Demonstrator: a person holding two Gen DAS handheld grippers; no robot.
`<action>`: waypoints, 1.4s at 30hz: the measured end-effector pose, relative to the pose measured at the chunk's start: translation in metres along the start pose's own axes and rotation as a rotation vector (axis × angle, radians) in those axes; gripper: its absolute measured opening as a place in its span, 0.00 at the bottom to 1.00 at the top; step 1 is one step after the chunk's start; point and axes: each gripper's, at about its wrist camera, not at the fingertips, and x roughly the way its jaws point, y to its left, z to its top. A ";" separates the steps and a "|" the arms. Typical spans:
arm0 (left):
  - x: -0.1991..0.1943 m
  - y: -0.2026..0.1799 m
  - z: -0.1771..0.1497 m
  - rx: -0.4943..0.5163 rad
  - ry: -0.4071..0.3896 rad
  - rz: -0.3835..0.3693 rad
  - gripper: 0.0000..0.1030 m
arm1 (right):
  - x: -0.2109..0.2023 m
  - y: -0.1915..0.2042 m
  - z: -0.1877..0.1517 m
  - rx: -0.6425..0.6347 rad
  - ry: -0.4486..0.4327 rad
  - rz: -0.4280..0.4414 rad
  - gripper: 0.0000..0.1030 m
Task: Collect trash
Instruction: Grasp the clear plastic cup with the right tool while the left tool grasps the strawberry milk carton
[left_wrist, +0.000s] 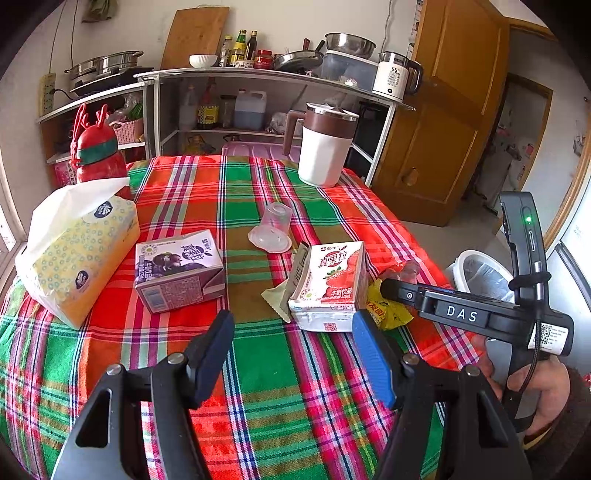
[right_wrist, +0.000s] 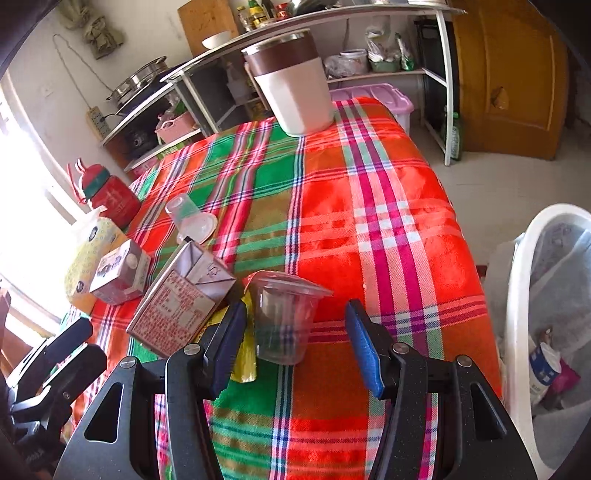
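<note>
Right wrist view puts a clear plastic cup (right_wrist: 284, 317) upright between the right gripper (right_wrist: 295, 343) jaws: left pad close beside its wall, right pad well apart, so nothing is gripped yet and the jaws stand about half open. Its long axis runs vertical, rim up, so I judge a straight close from the sides would take it. This gripper is the nearer one; the left gripper (left_wrist: 293, 350) hangs open and empty short of the strawberry carton (left_wrist: 328, 284).

Thin and see-through, the cup tapers toward its base and would likely flex under a hard squeeze. Just left of the cup lies that carton (right_wrist: 184, 299), a creased paperboard box on its side, with a crinkled yellow wrapper (right_wrist: 245, 354) between the two. Farther left of the cup sit a second, purple carton (right_wrist: 118, 277) and another clear cup (right_wrist: 184, 214) tipped over. All rest on a plaid cloth (right_wrist: 369, 206), woven and slightly glossy. Right of the cup, off the table edge, stands a white bin (right_wrist: 524, 295) lined with a translucent bag
</note>
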 end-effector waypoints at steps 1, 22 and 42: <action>0.001 0.000 0.001 0.002 0.003 -0.005 0.66 | -0.001 -0.003 0.000 0.009 -0.004 0.002 0.54; 0.037 -0.042 0.017 0.134 0.057 0.002 0.68 | -0.020 -0.032 -0.016 0.040 -0.045 -0.011 0.32; 0.069 -0.045 0.021 0.141 0.115 0.061 0.66 | -0.021 -0.035 -0.022 0.037 -0.067 0.001 0.32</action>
